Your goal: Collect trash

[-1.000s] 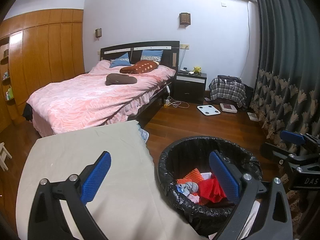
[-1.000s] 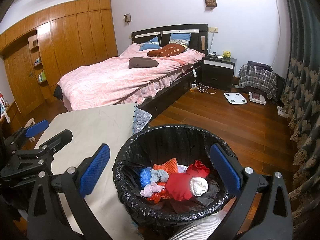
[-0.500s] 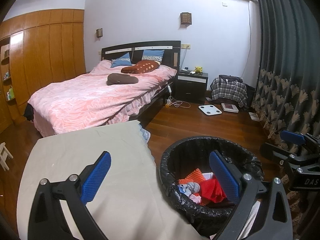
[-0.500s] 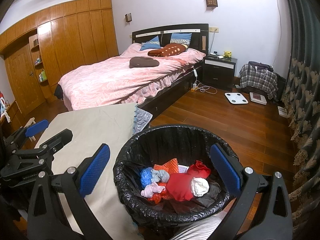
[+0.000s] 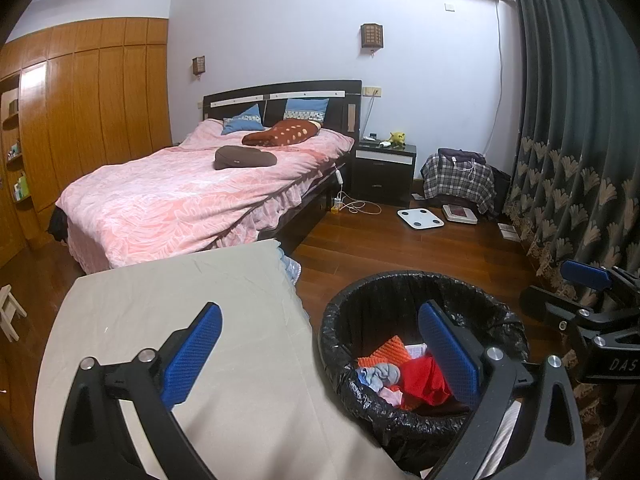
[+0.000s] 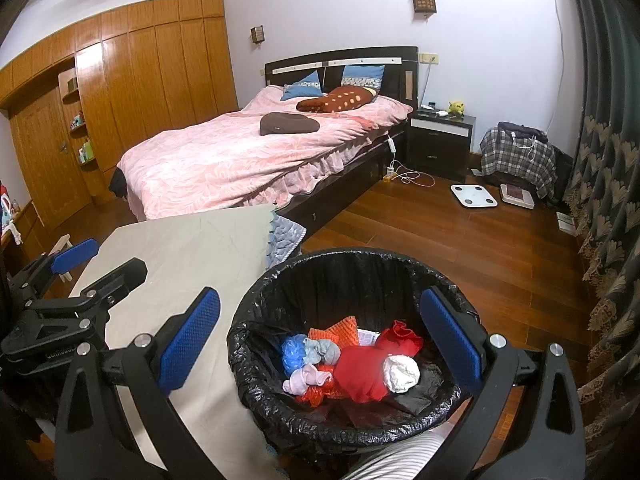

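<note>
Right wrist view shows the right gripper held above the bin, its jaws spread wide and holding nothing, the blue pads standing either side of the bin's mouth. Directly below them the trash lies in a heap at the bottom of the black liner: a red crumpled piece with a white wad on top of it, an orange mesh piece behind, and blue, grey and pink scraps to the left. Left wrist view shows the left gripper likewise with its jaws wide and empty, one pad over the bench and the other over the bin's near rim. From there the same heap shows partly behind the pad, inside the bin. Each gripper appears at the edge of the other's view, the left one over the bench and the right one beyond the bin on the curtain side. The bench is covered by a plain beige cloth, and the bin stands just beside its edge on the wooden floor. A striped sleeve shows at the bottom edge of the right wrist view, below the bin. Farther out stands a bed with a pink cover, with a dark nightstand next to it and a white scale on the floor. A patterned dark curtain hangs along the right side.
</note>
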`<state>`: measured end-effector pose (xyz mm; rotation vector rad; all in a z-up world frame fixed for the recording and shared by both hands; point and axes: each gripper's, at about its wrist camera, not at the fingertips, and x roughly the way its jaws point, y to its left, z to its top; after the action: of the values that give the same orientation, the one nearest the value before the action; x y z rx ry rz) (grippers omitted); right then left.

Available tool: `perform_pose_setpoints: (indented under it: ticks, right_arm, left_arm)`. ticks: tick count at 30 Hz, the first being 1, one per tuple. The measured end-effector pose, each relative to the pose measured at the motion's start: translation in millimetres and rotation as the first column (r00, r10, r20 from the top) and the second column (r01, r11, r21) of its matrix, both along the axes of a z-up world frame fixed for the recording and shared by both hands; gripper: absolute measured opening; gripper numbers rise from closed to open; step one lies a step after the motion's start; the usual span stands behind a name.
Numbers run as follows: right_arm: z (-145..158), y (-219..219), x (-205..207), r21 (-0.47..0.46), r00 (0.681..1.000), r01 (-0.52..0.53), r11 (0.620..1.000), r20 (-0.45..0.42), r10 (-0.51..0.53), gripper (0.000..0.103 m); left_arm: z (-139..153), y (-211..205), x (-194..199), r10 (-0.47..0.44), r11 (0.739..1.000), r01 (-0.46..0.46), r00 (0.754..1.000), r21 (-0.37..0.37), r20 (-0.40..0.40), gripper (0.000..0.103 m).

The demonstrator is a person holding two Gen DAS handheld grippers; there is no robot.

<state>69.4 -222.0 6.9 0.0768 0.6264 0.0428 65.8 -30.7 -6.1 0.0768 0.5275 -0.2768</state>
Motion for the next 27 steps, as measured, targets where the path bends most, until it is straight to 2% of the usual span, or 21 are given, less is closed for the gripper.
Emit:
perform_pose_setpoints:
  ticks: [27]
  right_arm:
    - [0.9,-0.3,0.5,0.001,1.000,0.000,1.000,-0.001,0.000,0.098]
  left_arm:
    - [1.6,-0.8,0.0,0.001,1.000,-0.001,1.000,0.002,-0.002,0.097]
